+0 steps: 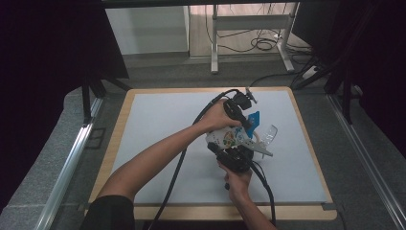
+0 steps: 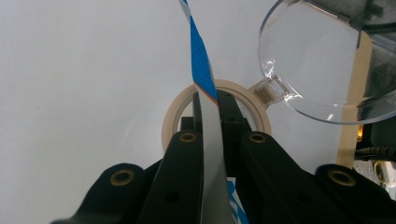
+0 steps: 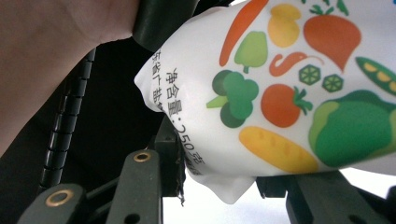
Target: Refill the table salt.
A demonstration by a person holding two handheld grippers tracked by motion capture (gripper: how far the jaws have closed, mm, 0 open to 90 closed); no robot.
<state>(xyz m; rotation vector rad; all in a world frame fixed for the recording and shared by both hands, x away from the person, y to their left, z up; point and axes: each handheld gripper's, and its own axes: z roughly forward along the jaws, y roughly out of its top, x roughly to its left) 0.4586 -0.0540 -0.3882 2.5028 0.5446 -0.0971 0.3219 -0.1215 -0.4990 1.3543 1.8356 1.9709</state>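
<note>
A white pouch (image 1: 226, 137) printed with vegetables and topped in blue hangs over the white mat (image 1: 158, 124), held between both grippers. My left gripper (image 1: 246, 125) comes in from the far side and is shut on the pouch's thin blue-and-white top edge (image 2: 201, 56), which runs up between its jaws (image 2: 211, 100). From the near side, my right gripper (image 1: 229, 149) has its jaws on either side of the pouch's bottom corner (image 3: 219, 186). The printed face of the pouch (image 3: 289, 84) looms close, with the right gripper (image 3: 219, 163) closed on it.
A beige tape ring (image 2: 173, 116) lies on the mat under the pouch. Beside it is a clear round plastic lid (image 2: 317, 60), which also appears right of the pouch (image 1: 269, 135). A wooden border (image 1: 306, 139) frames the mat. Desk legs and cables (image 1: 258, 43) stand beyond the table.
</note>
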